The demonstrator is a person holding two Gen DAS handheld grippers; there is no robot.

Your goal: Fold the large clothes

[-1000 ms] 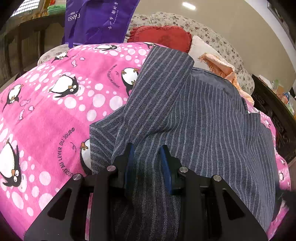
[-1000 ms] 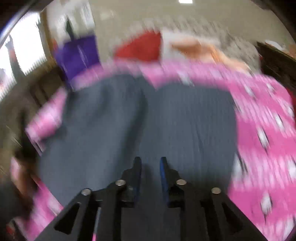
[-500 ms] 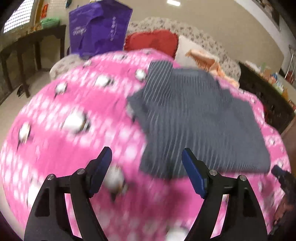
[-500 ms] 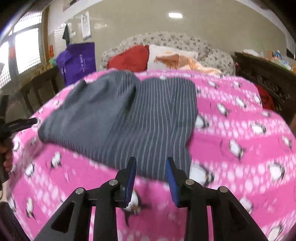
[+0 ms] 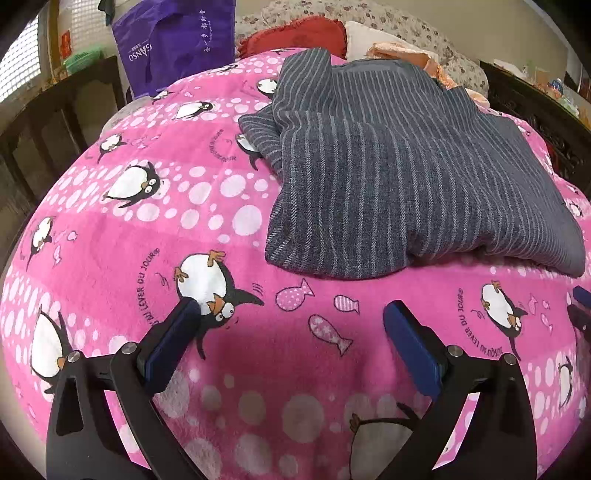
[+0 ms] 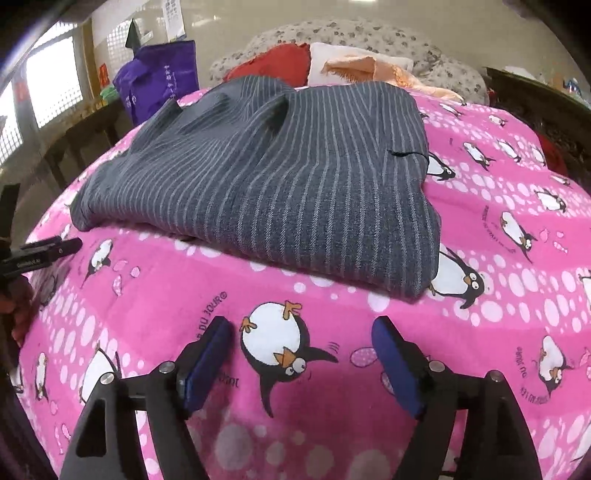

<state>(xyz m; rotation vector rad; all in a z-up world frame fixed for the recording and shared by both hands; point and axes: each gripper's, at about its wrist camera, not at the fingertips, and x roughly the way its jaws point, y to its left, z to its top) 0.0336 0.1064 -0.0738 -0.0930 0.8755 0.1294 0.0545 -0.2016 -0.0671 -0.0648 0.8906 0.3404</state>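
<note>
A grey pinstriped garment point(image 5: 399, 173) lies folded in a rough rectangle on a pink penguin blanket point(image 5: 129, 229). It also shows in the right wrist view point(image 6: 280, 184) on the same blanket point(image 6: 325, 369). My left gripper point(image 5: 291, 314) is open and empty, held back from the garment's near edge. My right gripper point(image 6: 303, 328) is open and empty too, just short of the garment's near edge. The left gripper's tip point(image 6: 44, 251) shows at the left edge of the right wrist view.
A purple bag point(image 5: 173, 40) stands at the far left. A red cushion point(image 5: 295, 33), a white pillow and an orange cloth point(image 6: 365, 70) lie behind the garment against a floral sofa back point(image 6: 332, 33). Dark wooden furniture point(image 5: 535, 96) flanks the right.
Both grippers let go of the garment, opened wide and drew back toward the near side. The garment now lies folded on the blanket.
</note>
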